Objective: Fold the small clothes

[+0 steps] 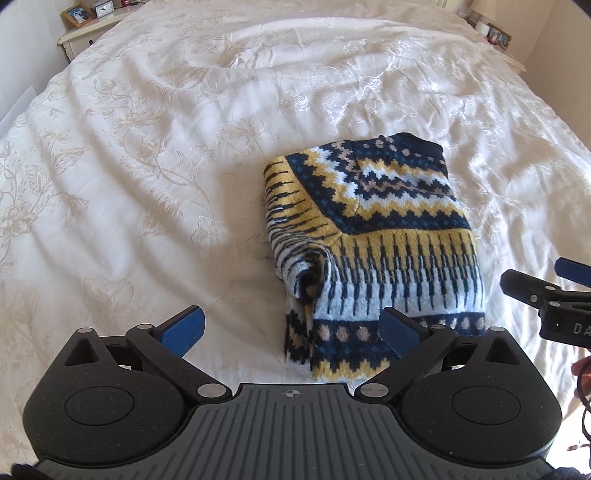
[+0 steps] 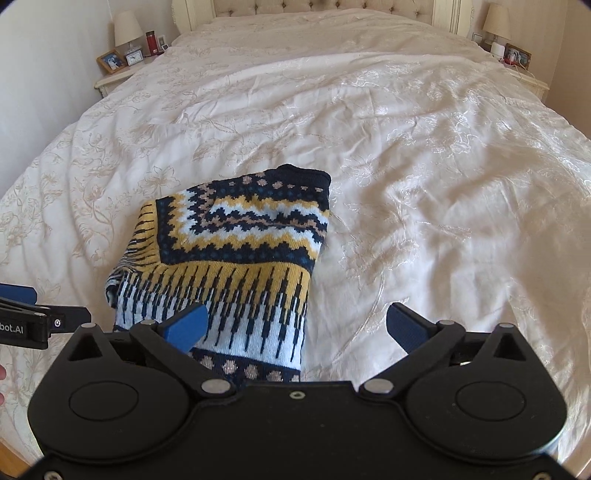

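The left gripper (image 2: 22, 314) reads "bot.AI". A folded sweater (image 1: 373, 236) lies near the bed's (image 1: 147, 147) front edge. Both grippers' fingers (image 1: 184, 325) spread wide, empty; the right gripper (image 2: 295, 325) hovers above it.

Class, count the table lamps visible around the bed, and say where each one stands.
2. One lamp stands on the nightstand left of the headboard; the other lamp stands on the right-hand nightstand. Both appear only in the right wrist view; others could be out of frame.
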`<state>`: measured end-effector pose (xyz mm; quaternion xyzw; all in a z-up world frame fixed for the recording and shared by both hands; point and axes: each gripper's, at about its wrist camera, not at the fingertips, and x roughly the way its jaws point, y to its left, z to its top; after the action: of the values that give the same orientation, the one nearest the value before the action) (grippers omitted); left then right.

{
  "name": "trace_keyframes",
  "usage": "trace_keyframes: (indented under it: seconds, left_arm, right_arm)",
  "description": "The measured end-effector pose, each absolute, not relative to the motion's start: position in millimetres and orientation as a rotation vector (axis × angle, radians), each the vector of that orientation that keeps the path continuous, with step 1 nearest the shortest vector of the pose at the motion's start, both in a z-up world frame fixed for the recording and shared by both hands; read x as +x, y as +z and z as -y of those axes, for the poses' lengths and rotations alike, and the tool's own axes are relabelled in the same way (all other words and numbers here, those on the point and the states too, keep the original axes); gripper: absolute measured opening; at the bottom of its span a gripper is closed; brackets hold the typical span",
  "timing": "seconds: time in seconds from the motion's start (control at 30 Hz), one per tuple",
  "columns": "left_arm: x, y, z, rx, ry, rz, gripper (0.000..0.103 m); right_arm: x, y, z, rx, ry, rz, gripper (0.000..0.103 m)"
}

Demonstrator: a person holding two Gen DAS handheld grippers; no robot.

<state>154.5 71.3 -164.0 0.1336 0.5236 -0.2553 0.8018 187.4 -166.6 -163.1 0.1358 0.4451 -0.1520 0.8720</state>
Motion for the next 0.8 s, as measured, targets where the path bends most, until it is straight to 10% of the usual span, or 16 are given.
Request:
trace_keyframes:
  seconds: [0.8]
  left_arm:
    - [39.8,-93.2,-78.3,0.363,-0.409,-0.962,0.100]
  right_arm:
    - [94.4,-107.4,143.6,0.312,-0.340,-0.845,0.102]
